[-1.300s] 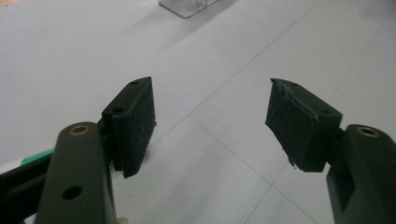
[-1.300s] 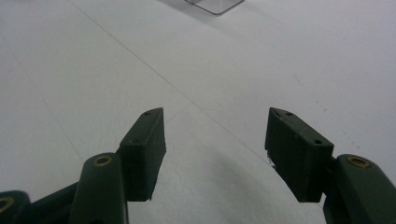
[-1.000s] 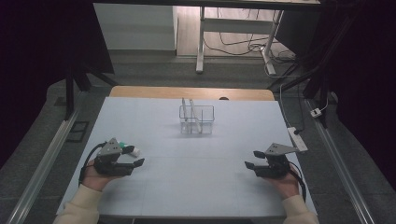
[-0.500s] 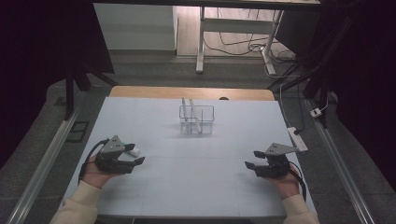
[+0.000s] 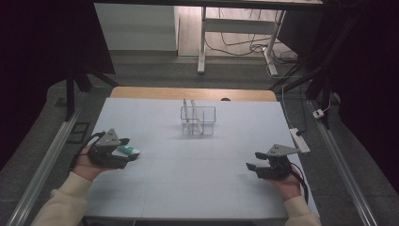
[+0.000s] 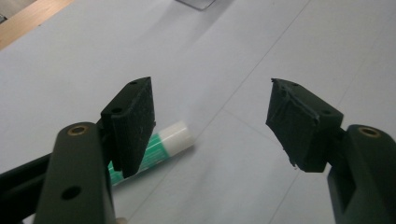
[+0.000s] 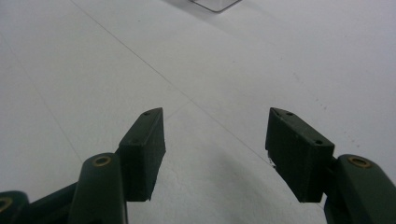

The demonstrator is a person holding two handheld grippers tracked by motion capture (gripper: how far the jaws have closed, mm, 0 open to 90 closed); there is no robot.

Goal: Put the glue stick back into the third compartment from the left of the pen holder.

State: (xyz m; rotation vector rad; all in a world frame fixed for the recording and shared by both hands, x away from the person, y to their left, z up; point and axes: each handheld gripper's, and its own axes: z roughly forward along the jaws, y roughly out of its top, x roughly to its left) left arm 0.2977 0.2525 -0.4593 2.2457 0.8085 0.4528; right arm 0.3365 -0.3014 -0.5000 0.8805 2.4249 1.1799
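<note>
The high view takes in the whole white tabletop (image 5: 197, 169): a clear organizer (image 5: 198, 120) with two pale sticks standing in it sits in the upper middle of the frame, the left gripper (image 5: 123, 151) lies at the lower left and the right gripper (image 5: 254, 168) at the lower right, well apart from each other and from the organizer. From up there a glue stick (image 5: 128, 150) shows as a small green-and-white shape just at the left gripper's tip, too small to tell how it lies against the jaws. The left gripper view settles that: the glue stick (image 6: 159, 150) lies flat on the tabletop in the lower left of the frame, its white cap pointing toward the middle, partly hidden behind the left-hand jaw and not between the two. The left gripper (image 6: 210, 123) stands wide open, nothing in its gap, hovering above the sheet; whether the jaw touches the stick cannot be told. The right gripper view shows the right gripper (image 7: 215, 149) spread wide as well, released and empty, over bare white surface, with a corner of the organizer (image 7: 215, 3) at the top edge.
</note>
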